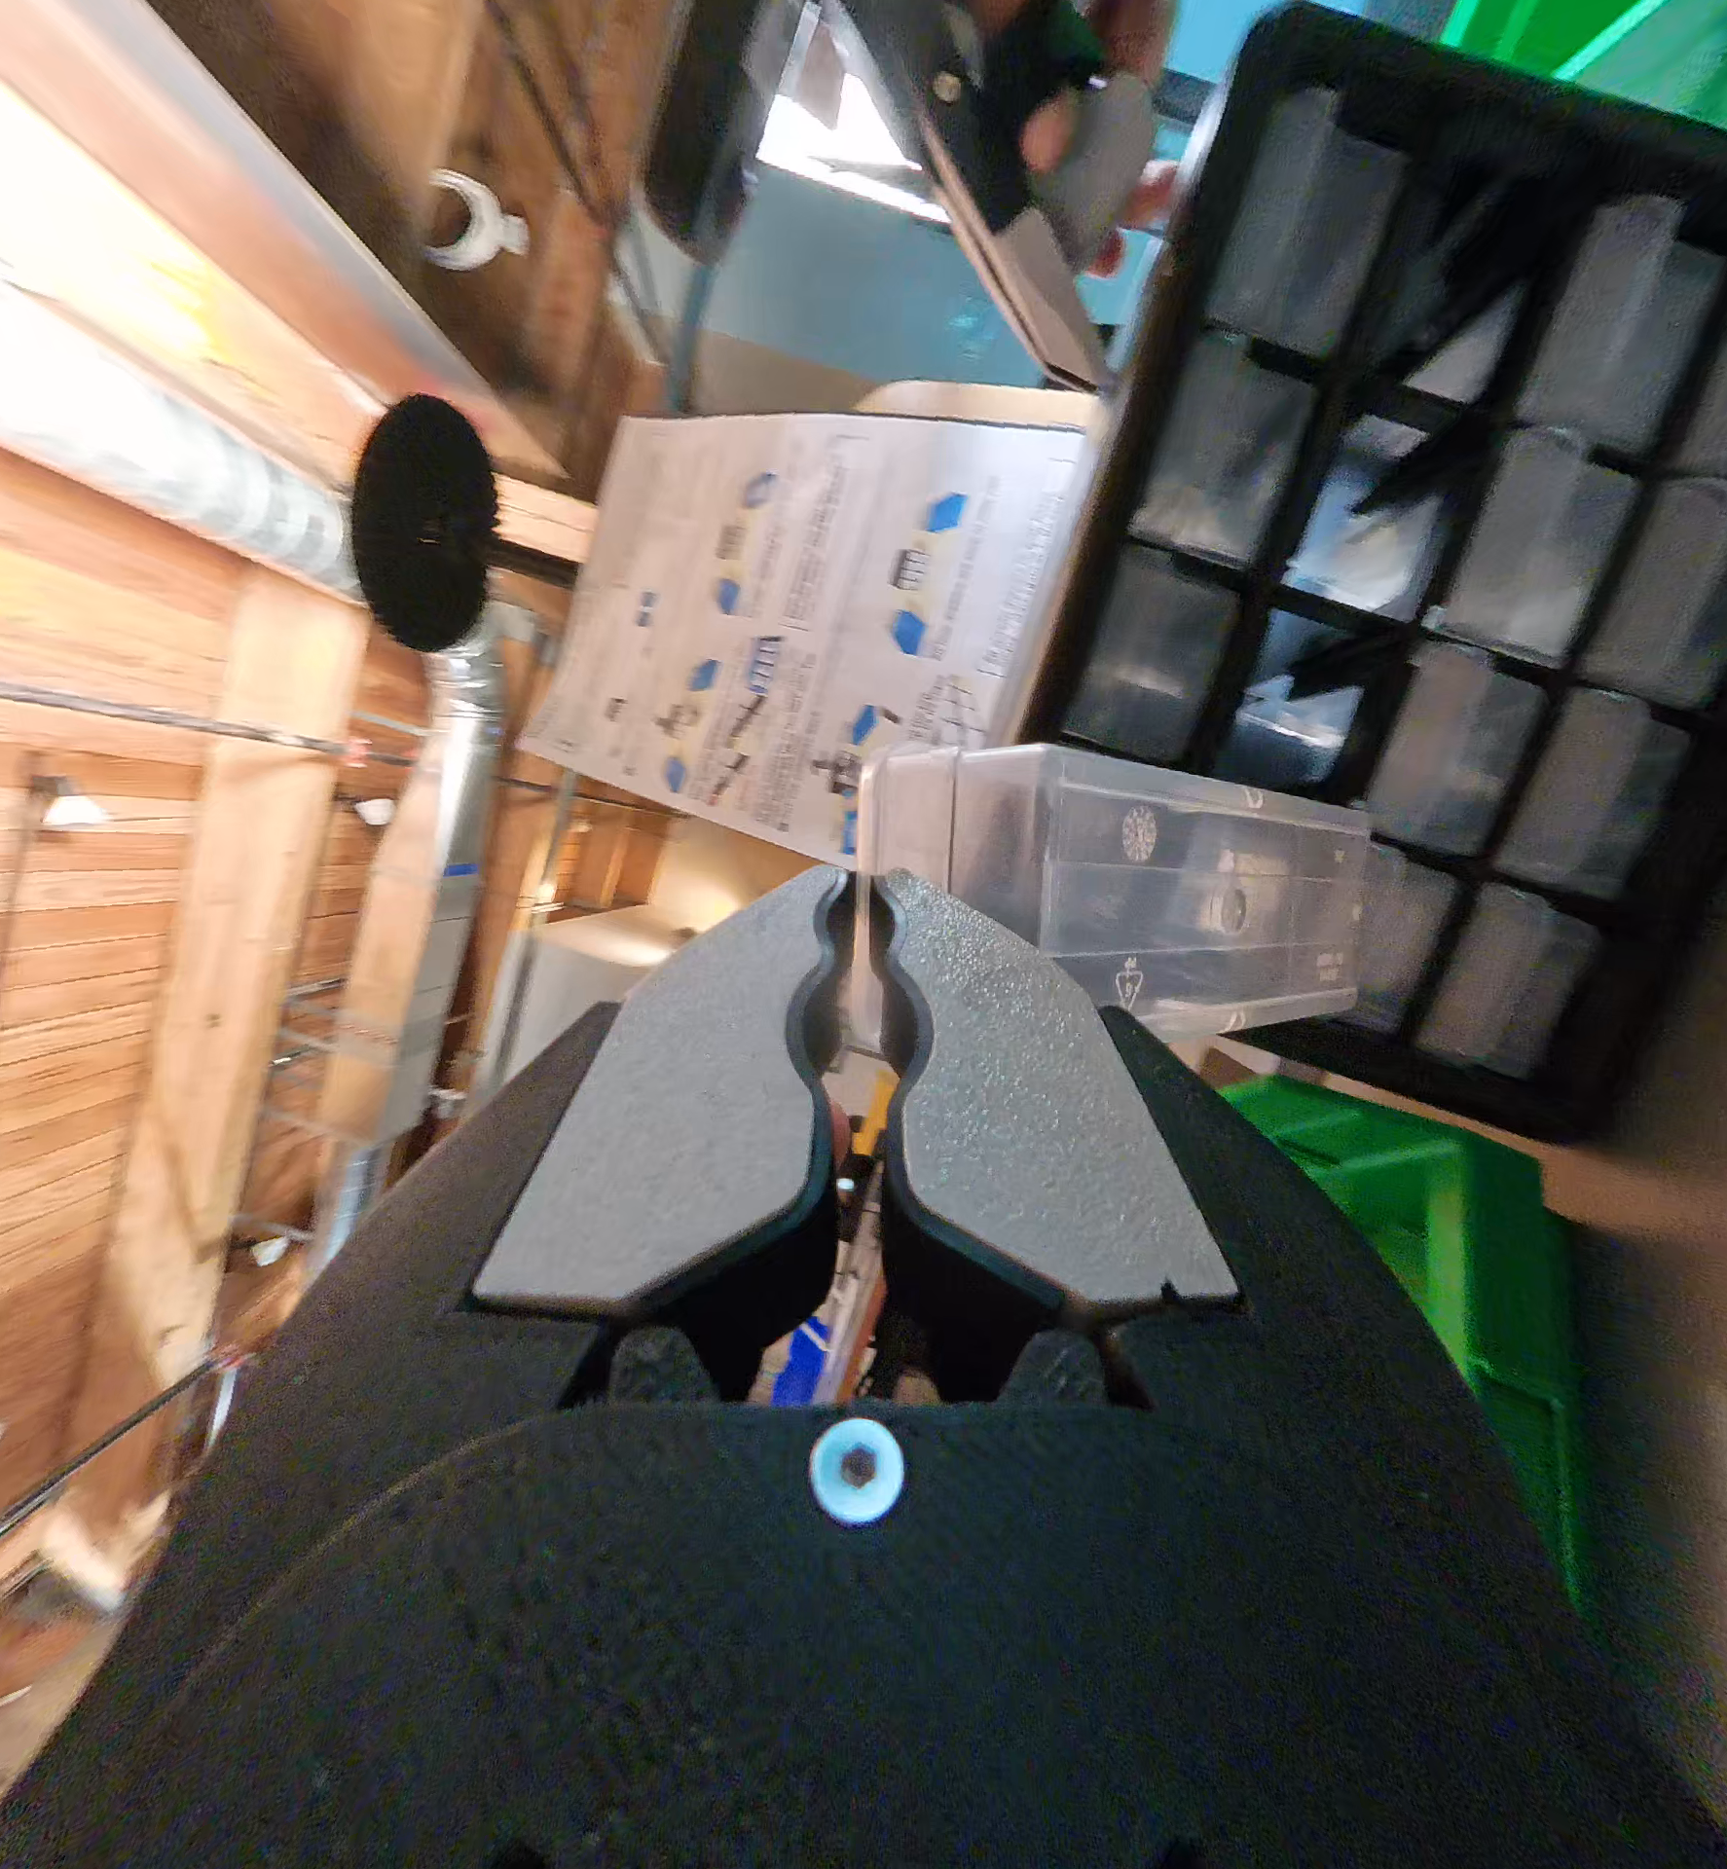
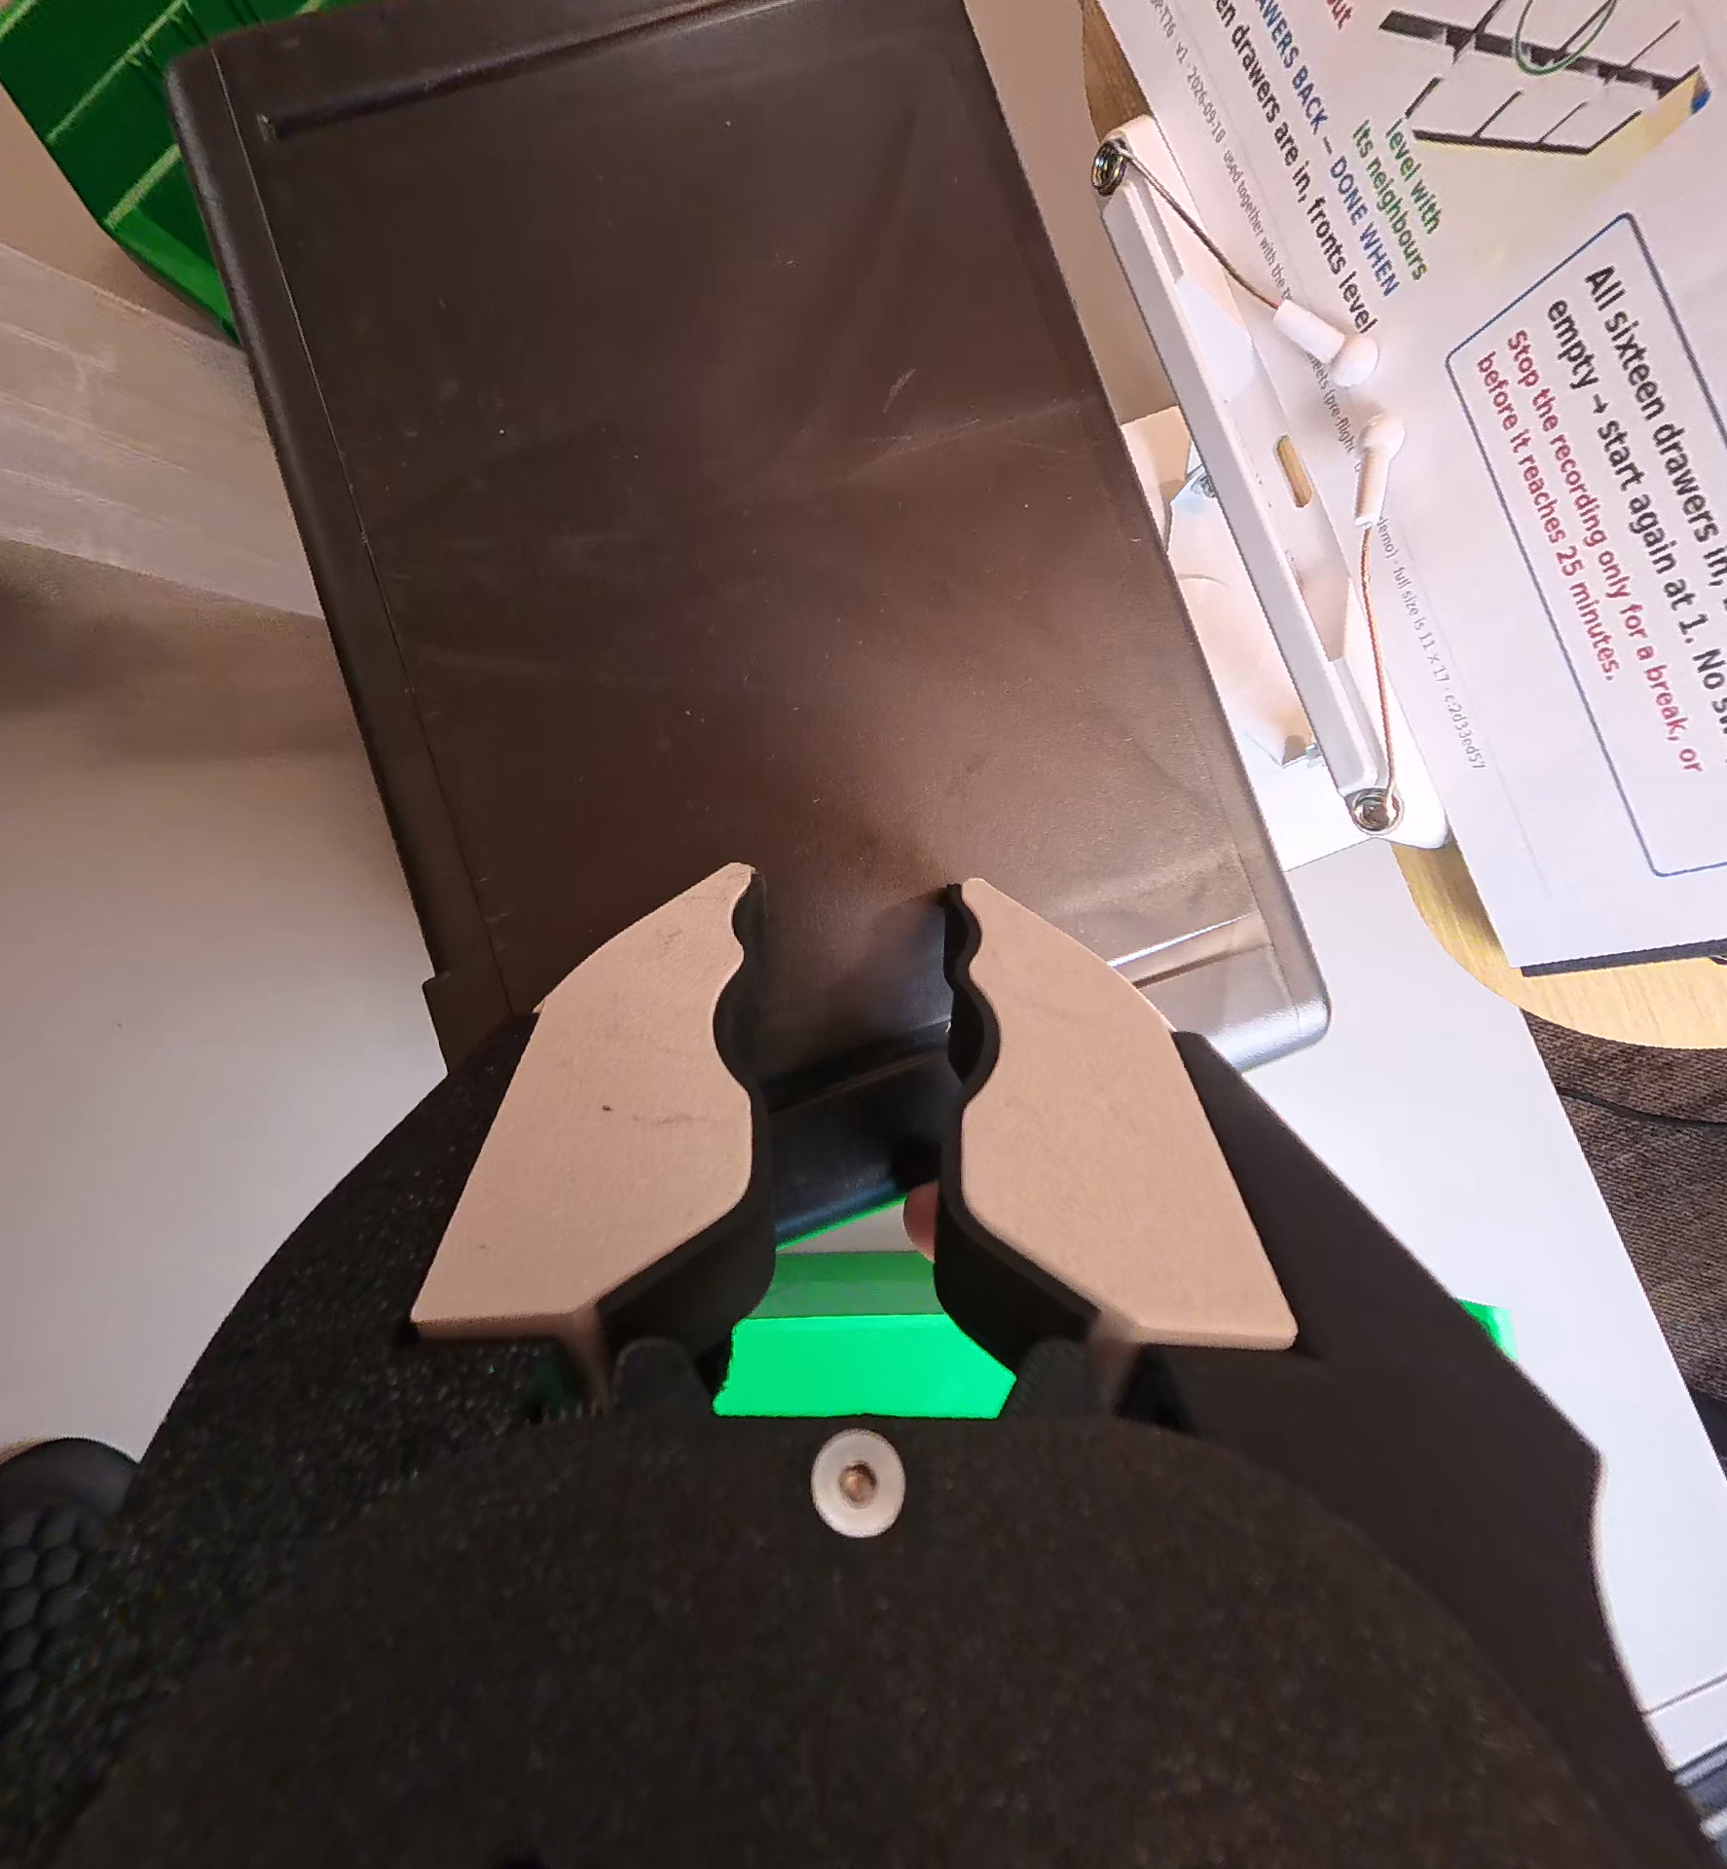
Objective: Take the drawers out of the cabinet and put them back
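Observation:
In the left wrist view a black cabinet (image 1: 1183,425) with a grid of clear drawers fills the upper right. My left gripper (image 1: 861,890) is shut on the front lip of one clear drawer (image 1: 1143,890), which sticks most of the way out of a lower slot. The view is tilted. In the right wrist view I look down on the cabinet's flat black top (image 2: 698,485). My right gripper (image 2: 854,890) is open, its fingers resting over the near edge of that top, holding nothing.
A green bin (image 1: 1426,1254) sits beside the cabinet, and green bins also show in the right wrist view (image 2: 81,152). A printed instruction sheet (image 1: 799,627) stands behind the cabinet, with a clipboard (image 2: 1264,566) to the right. The table is white (image 2: 131,1011).

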### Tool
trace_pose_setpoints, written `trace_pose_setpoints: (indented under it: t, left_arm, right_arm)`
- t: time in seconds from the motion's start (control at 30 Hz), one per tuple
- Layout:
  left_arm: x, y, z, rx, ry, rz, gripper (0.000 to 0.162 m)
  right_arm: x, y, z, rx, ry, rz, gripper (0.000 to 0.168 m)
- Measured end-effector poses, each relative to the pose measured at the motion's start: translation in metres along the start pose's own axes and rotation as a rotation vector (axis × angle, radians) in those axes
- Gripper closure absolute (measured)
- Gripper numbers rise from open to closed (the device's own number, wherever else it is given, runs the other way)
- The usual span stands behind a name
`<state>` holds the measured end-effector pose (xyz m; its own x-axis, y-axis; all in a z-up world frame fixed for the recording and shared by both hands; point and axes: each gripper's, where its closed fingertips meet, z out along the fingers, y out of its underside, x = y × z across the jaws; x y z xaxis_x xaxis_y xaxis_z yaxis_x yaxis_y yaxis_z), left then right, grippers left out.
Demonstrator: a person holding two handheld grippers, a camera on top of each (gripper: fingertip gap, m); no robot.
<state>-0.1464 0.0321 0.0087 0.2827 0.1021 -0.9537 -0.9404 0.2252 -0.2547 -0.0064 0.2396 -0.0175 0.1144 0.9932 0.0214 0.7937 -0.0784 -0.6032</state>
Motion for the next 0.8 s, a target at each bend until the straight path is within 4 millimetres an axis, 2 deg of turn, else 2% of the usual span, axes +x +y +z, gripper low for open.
trace_pose_setpoints:
  t: [0.13,0.4,0.6,0.67,0.8]
  left_arm:
    - [-0.002,-0.004,-0.002,0.003,-0.124,0.083,0.16]
    - [0.029,-0.007,-0.001,0.084,-0.198,0.275,0.159]
    - [0.046,-0.024,-0.004,0.191,-0.188,0.332,0.159]
    - [0.046,-0.023,-0.004,0.189,-0.188,0.323,0.159]
    - [0.03,-0.011,-0.001,0.137,-0.216,0.31,0.159]
  right_arm:
    - [0.0,0.0,0.0,0.004,-0.001,-0.002,0.135]
    - [-0.001,0.0,-0.001,0.005,0.011,-0.006,0.136]
    - [-0.001,0.0,-0.001,0.002,0.011,-0.005,0.136]
    - [-0.001,0.0,-0.001,0.002,0.012,-0.004,0.136]
    - [-0.002,0.0,-0.001,0.005,0.012,-0.004,0.137]
